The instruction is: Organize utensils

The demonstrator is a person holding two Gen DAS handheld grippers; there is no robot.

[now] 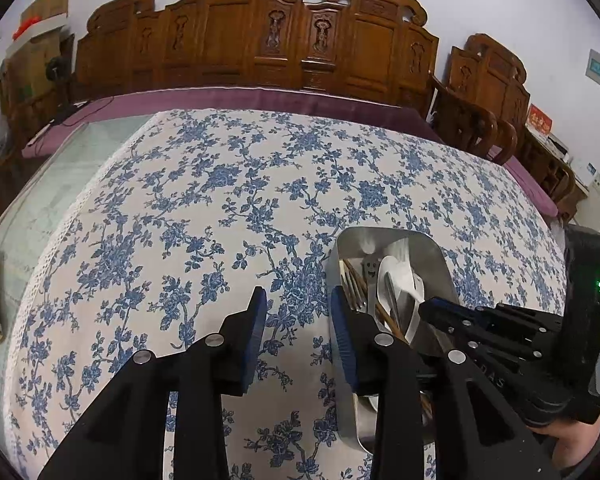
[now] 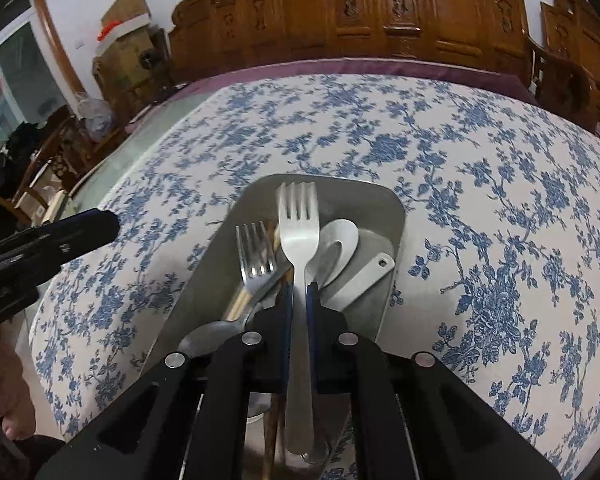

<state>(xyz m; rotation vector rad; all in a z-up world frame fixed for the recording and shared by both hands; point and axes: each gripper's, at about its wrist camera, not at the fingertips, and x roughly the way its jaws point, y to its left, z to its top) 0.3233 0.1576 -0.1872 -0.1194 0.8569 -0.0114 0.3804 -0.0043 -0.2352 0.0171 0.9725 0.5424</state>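
Observation:
A steel tray [image 2: 214, 264] on the blue-flowered tablecloth [image 2: 480, 208] holds several utensils. My right gripper [image 2: 300, 289] is shut on the handle of a silver fork [image 2: 298, 216], whose tines point away over the tray. Under it lie a second fork [image 2: 256, 258], a white ceramic spoon [image 2: 342, 246], a metal spoon [image 2: 208, 336] and wooden chopsticks [image 2: 240, 300]. My left gripper [image 1: 299, 304] stands open over bare cloth just left of the tray [image 1: 380, 231], with nothing between its fingers. The right gripper [image 1: 432, 309] reaches into the tray from the right.
A carved wooden bench back [image 1: 260, 36] and purple cushion [image 1: 240, 96] run along the far side of the table. A glass table edge [image 1: 40, 208] shows at left past the cloth. Cardboard boxes [image 2: 128, 12] stand in the left corner. A hand [image 2: 8, 392] shows at lower left.

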